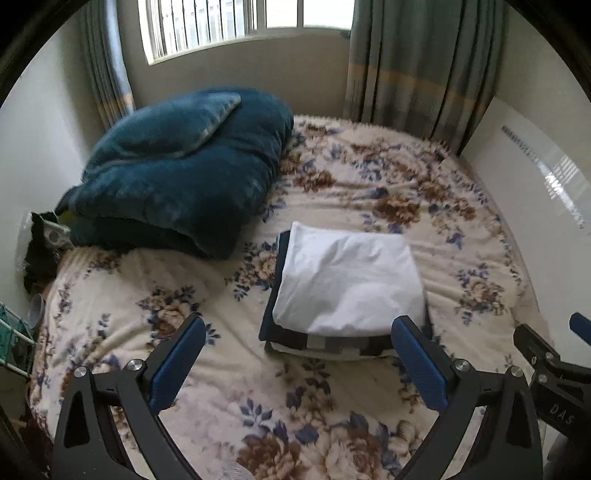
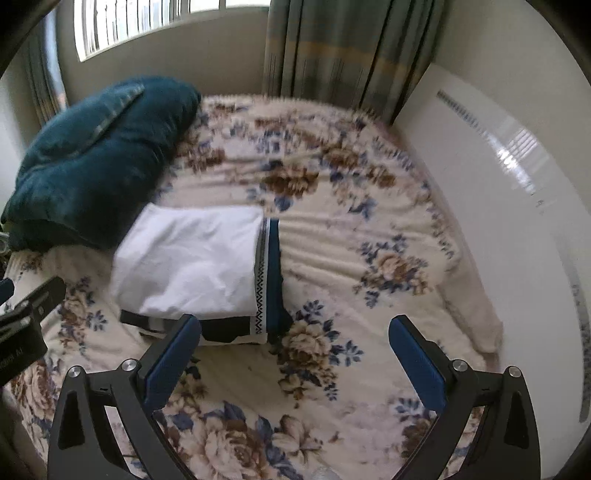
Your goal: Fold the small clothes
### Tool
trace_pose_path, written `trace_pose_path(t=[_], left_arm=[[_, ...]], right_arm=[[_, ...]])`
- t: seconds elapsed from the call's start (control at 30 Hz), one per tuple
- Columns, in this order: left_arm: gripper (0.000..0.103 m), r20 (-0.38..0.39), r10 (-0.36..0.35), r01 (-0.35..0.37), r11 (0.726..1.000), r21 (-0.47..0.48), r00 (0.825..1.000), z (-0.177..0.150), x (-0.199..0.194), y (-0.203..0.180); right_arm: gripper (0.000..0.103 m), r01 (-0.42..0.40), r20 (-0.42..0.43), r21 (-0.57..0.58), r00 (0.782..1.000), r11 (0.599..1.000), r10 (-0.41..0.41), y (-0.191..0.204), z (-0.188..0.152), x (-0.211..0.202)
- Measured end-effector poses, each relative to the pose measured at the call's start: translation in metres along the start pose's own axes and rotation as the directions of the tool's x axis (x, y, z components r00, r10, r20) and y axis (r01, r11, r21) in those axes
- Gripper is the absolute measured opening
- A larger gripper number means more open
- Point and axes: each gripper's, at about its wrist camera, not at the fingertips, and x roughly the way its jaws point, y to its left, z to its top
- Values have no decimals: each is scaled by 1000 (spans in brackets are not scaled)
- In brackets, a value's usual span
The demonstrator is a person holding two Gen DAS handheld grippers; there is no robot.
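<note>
My left gripper (image 1: 298, 334): jaws spread wide, nothing between the blue pads (image 1: 179, 363), held above the bed. My right gripper (image 2: 294, 334): jaws likewise spread wide, empty, just right of the left one.

Folded white garment (image 1: 349, 280): lay on top of a folded dark-blue and white patterned piece (image 1: 273, 328), just beyond both grippers, touching neither.

Floral blanket (image 1: 369, 173): covered the bed under the stack.

Teal bedding bundle (image 1: 177, 173): far left, near the stack.

Curtains (image 1: 417, 62) and window (image 1: 221, 22): far wall.
</note>
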Motion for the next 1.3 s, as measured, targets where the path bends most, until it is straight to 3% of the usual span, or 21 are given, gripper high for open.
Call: trace_pose_path(t=[0.17,0.6,0.9,1.3], left_arm=[[103,76,3,-3,1000,8,997,-9,-87,-4],[103,204,-10,7,1000,16,979,-39,-235,-1],[103,227,-23,23,1000,0,974,-62,-276,4],[103,236,-22,24,1000,-7,971,-76,-296,0]], right_arm=[[103,8,106,-4,994,1000,-8,-13,-11,-102],[103,-25,286,-4,958,1000,25,-45,-68,-292],[103,-55,340,-3,939,998,53,-54,-102,-355],[103,-74,356,-9,932,997,72,-63,-118,-376]])
